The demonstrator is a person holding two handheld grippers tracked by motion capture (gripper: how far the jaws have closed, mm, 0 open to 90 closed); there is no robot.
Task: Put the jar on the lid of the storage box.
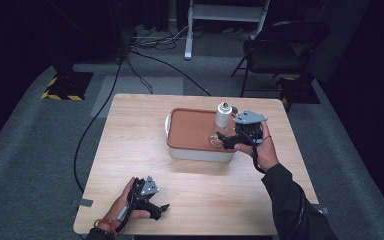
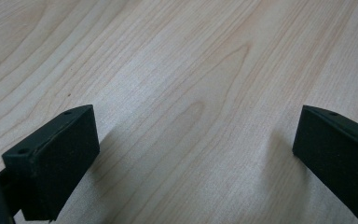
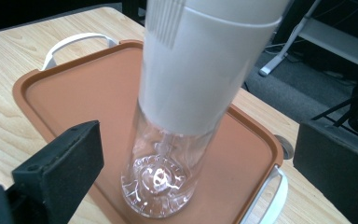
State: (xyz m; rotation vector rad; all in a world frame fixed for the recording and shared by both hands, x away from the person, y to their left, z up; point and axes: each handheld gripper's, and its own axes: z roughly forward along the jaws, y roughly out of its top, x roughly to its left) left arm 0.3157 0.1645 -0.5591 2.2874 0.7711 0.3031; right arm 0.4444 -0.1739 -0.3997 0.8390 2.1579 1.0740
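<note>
Step in hand: the right gripper (image 1: 226, 140) is at the bottle (image 1: 220, 126), jaws spread to either side of its clear lower body with space on both sides — not gripping yet, as far as the right gripper view lets me judge.
Where the bottle is: upright on the brown lid (image 1: 192, 127) of the white box (image 1: 200, 154), near the lid's right end, in the middle of the table (image 1: 130, 150).
How to do it well: centre the glass between the jaws, close slowly and square — a slanted squeeze on a round wall would likely push the bottle out or tip it. Gripping low on the clear part should keep it steadier than taking it at the cap.
Left gripper (image 1: 156, 207): resting low over bare wood at the near edge, jaws wide apart, holding nothing.
Bottle: clear, smooth cylinder with a thick moulded base (image 3: 158, 186); the upper half is a matte white sleeve (image 3: 200, 70) with fine ribbing at the top.
Lid: flat, matte terracotta brown, rounded corners, raised rim; white handles at both ends.
Table: pale wood grain, smooth.
</note>
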